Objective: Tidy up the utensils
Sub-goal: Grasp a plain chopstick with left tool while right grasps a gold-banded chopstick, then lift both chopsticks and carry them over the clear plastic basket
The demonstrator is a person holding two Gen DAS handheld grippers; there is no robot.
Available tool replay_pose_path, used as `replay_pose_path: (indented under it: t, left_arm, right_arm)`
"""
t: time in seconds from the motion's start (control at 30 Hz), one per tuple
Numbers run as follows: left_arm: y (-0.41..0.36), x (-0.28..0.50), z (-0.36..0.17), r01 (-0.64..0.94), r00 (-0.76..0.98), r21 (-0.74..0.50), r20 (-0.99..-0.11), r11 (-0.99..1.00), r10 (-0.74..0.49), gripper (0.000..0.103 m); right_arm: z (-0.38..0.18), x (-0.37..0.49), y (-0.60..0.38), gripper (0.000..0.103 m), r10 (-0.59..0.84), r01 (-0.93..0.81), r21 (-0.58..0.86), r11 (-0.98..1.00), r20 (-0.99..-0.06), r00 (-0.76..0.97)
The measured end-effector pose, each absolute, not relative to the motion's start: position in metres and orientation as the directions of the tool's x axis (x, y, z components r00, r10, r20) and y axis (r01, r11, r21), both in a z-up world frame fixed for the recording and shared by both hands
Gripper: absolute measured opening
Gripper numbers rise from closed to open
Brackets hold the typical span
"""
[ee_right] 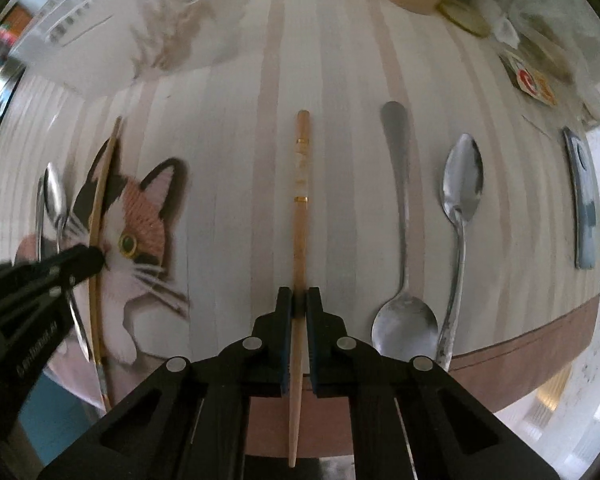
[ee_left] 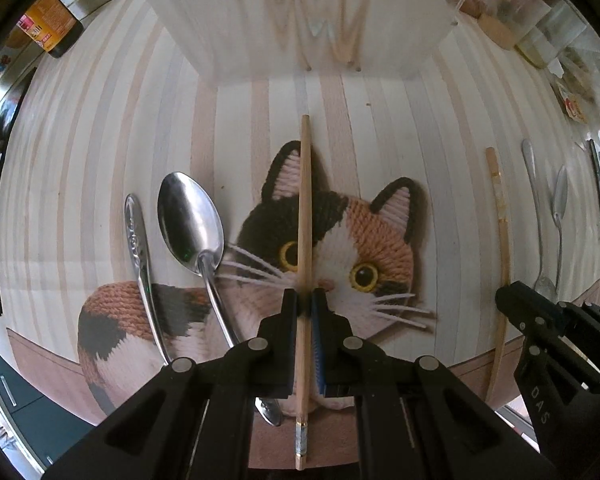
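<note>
Left gripper (ee_left: 305,300): clamped on chopstick (ee_left: 305,208) mid-shaft, over cat mat (ee_left: 364,240). Right gripper (ee_right: 299,298): clamped on second chopstick (ee_right: 300,216) below gold bands. Sticks likely light, stiff, smooth; may pivot.

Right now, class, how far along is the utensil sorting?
Done: some chopsticks stand in the clear holder. In hand: the left gripper and the right gripper each pinch one chopstick. Left: four spoons on the mat.
</note>
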State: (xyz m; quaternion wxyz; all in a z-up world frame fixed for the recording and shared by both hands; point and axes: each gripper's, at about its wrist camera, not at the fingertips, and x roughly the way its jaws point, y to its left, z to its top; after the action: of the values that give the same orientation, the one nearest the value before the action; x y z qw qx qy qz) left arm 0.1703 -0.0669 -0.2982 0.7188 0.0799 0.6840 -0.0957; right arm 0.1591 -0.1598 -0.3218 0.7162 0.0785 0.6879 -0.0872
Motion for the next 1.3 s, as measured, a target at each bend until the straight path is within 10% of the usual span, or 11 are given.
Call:
replay_pose_path:
  t: [1.3]
  left_arm:
    - [-0.069, 0.161, -0.253, 0.258, 0.169, -0.016, -0.984, 0.966, -0.061, 0.004]
  right_arm:
    - [-0.298, 0.141, -0.175, 0.007, 0.059, 0.329, 0.098, 0.939, -0.990, 0.126]
